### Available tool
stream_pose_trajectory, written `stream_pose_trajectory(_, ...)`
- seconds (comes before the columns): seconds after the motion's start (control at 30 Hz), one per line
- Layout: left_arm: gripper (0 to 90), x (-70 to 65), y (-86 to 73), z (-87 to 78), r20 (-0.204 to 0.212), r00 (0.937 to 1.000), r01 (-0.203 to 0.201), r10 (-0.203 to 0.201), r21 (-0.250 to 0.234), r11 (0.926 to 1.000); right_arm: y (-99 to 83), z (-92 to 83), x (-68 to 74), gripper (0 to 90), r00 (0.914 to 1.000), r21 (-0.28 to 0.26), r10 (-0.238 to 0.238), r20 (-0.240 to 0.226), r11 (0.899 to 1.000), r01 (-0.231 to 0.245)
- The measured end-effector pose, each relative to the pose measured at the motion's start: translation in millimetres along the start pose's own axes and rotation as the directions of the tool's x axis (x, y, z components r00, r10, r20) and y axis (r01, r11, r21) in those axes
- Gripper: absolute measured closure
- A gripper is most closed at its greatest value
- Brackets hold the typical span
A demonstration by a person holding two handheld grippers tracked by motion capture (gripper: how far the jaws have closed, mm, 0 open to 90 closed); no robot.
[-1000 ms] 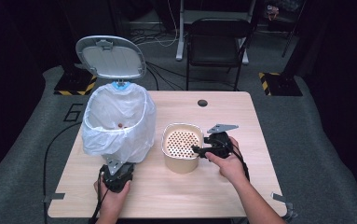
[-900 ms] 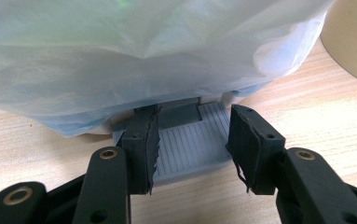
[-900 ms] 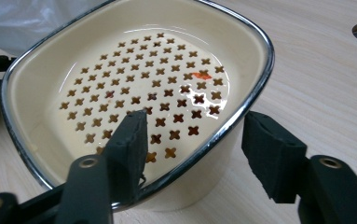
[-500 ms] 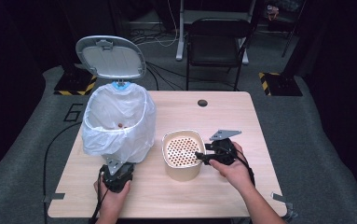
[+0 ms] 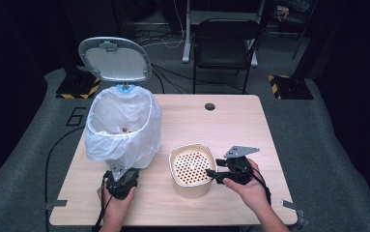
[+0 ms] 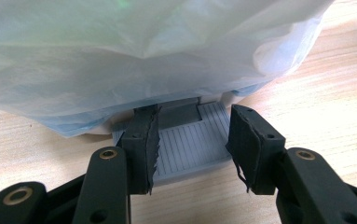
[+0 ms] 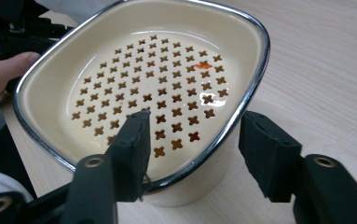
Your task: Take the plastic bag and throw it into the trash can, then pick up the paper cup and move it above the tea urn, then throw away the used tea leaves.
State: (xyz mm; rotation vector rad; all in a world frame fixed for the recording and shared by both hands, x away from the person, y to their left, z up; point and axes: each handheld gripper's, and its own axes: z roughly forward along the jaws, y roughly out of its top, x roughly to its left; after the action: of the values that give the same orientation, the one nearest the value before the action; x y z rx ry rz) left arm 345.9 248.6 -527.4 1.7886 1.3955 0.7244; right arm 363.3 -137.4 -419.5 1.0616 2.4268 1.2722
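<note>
Near the table's front edge, my right gripper (image 5: 210,172) straddles the cream perforated colander bowl's (image 5: 190,166) steel rim, jaws just reopening, one inside, one outside, not pinching. My left gripper (image 6: 192,140) clamps the bagged bin's grey pedal (image 6: 190,142). A careless lift could tip the bowl. The bag's contents are hard to make out.

the white liner bag (image 6: 143,51) hides nearly all of the bin behind it and runs past the left gripper view's top and sides. specks inside the bag (image 5: 124,129) are too small to identify. the cream strainer bowl (image 7: 167,93) has its near wall cut off below.
</note>
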Motion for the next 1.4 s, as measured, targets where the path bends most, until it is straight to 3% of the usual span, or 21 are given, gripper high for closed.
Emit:
stream_pose_trajectory(0.3, 52.9, 0.0, 0.0, 0.0, 0.000, 1.0000, -0.001, 0.001, 0.000, 1.0000, 1.5, -29.0, -8.5, 19.0, 0.9987, -0.145, 0.040, 0.032, 0.989, -0.035)
stream_pose_trajectory(0.57, 52.8, -0.1, 0.0, 0.0, -0.001, 1.0000, 0.000, 0.000, 0.000, 1.0000, -9.8, -40.7, -23.8, 8.9, 0.9939, -0.160, 0.069, 0.086, 0.986, -0.054)
stream_pose_trajectory(0.77, 52.9, 0.0, 0.0, 0.0, 0.000, 1.0000, -0.002, 0.002, 0.000, 1.0000, -30.2, -33.4, -35.7, 15.1, 0.9868, -0.145, 0.017, 0.161, 0.989, 0.007)
stream_pose_trajectory(0.9, 52.8, 0.0, 0.0, 0.0, -0.001, 1.0000, 0.000, 0.000, 0.000, 1.0000, -42.7, -25.7, -43.3, 15.0, 0.9801, -0.112, 0.022, 0.197, 0.994, 0.001)
stream_pose_trajectory(1.2, 52.9, -0.1, 0.0, 0.1, -0.001, 1.0000, 0.000, 0.000, 0.000, 1.0000, -53.7, -18.2, -50.2, 14.0, 0.9769, -0.114, 0.022, 0.213, 0.993, 0.002)
stream_pose_trajectory(1.4, 52.8, -0.2, 0.0, 0.1, -0.001, 1.0000, 0.001, -0.001, 0.000, 1.0000, -47.5, -25.7, -46.6, 14.1, 0.9792, -0.159, 0.019, 0.202, 0.987, 0.013)
